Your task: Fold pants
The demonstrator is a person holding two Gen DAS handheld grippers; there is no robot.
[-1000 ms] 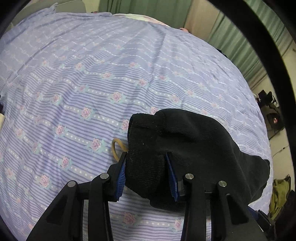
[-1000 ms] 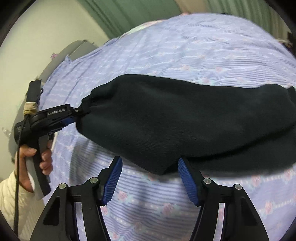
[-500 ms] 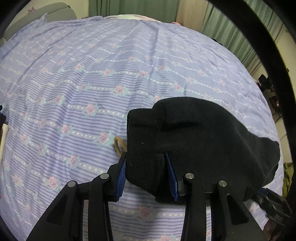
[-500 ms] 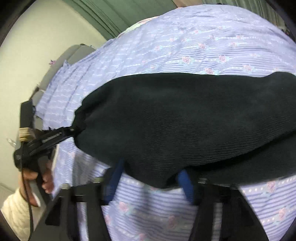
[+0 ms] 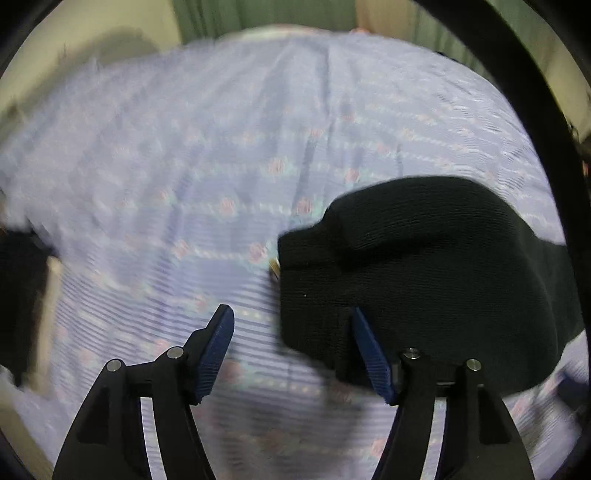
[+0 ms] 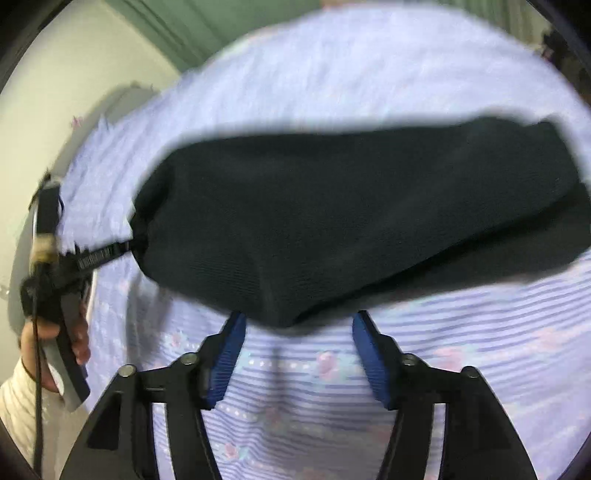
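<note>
The black pants (image 5: 436, 273) lie folded on the lilac flowered bedsheet (image 5: 184, 166). In the left wrist view my left gripper (image 5: 291, 347) is open; the pants' corner lies against its right finger, not pinched. In the right wrist view the pants (image 6: 351, 221) stretch across the middle as a long dark bundle. My right gripper (image 6: 299, 350) is open, just short of the pants' near edge, with nothing between its fingers. The left gripper (image 6: 92, 258) also shows there at the pants' left end, held by a hand. Both views are blurred by motion.
A tan rubber band (image 5: 274, 266) peeks out at the pants' left edge. Green curtains (image 5: 258, 14) hang behind the bed. A dark object (image 5: 22, 295) sits at the left edge of the left wrist view.
My left gripper was shut on the pants' corner and has now opened, letting it go. My right gripper has pulled back slightly from under the pants' edge. Both cameras are moving.
</note>
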